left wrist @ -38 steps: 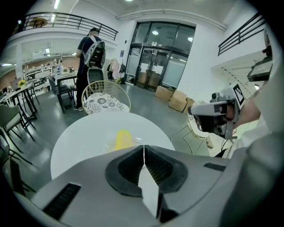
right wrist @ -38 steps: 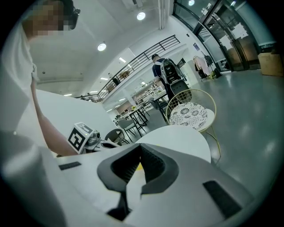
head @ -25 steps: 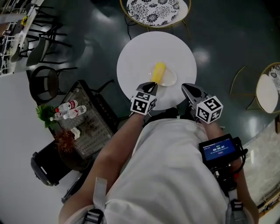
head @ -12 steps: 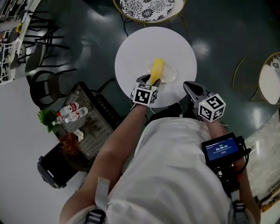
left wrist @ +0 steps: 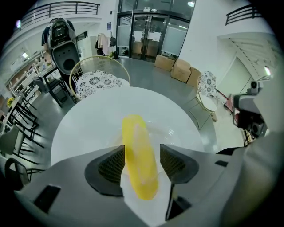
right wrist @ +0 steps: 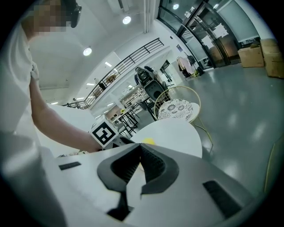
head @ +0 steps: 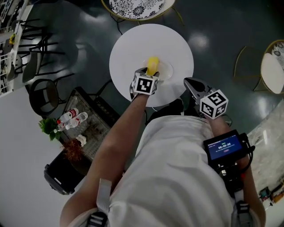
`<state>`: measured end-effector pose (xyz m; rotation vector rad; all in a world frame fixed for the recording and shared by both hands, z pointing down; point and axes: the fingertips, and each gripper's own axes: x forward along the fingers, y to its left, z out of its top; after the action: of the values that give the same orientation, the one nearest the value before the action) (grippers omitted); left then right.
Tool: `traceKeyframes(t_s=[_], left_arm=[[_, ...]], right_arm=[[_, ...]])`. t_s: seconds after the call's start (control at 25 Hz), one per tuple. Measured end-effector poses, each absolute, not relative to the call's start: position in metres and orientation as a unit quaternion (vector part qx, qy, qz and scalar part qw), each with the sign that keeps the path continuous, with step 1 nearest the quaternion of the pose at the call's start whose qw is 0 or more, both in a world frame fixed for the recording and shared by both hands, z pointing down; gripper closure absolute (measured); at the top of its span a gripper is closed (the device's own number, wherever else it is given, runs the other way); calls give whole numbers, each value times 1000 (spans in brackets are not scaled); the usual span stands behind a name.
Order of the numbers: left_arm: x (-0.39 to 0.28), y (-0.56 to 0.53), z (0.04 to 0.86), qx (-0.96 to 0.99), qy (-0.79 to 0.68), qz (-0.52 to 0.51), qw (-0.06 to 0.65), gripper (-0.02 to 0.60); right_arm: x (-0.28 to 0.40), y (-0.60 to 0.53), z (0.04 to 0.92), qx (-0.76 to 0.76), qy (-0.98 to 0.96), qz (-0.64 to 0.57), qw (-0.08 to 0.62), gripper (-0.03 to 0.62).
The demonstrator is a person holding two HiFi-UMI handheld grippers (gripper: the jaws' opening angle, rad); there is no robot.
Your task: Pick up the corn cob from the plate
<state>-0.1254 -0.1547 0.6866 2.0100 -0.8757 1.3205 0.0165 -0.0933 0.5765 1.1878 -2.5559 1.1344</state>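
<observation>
A roomy public lobby or café hall: glass entrance doors (left wrist: pixel 146 37), balcony railing (left wrist: pixel 66 6), polished floor (head: pixel 222 26), round white tabletop (head: pixel 128 48), patterned chairs (left wrist: pixel 95 82).

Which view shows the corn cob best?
Left gripper view: the corn cob lies large between the parted jaws of the left claw. Head view shows it small, partly behind that claw; right gripper view, a yellow speck.

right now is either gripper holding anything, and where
Nothing held: left gripper open, jaws flanking the near half of the corn cob; right gripper shut, empty.
</observation>
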Motion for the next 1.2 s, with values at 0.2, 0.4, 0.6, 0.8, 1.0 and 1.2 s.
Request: traceKeyframes(t_s=[0.2,0.4,0.6,0.8,1.0,1.2], left_arm=[[-135,-164,698,738,-332,515,284,354],[-138,-163,711,726,-333,526,294,354],[-139,-159,710,713,-342,526,314,354],[-136,-157,711,721,-327,514,332,356],[-130,-150,706,733,-312,495,346,356],[-128,-146,694,742,-318,471,356,356]], right_arm=[[19,-91,580,394,-836,378,52,586],[24,-88,582,402,-832,379,53,587],[27,-88,584,407,-829,379,50,586],[27,-87,584,409,-828,381,49,586],[29,-85,583,408,-829,379,51,586],[30,-85,580,403,-833,376,57,587]])
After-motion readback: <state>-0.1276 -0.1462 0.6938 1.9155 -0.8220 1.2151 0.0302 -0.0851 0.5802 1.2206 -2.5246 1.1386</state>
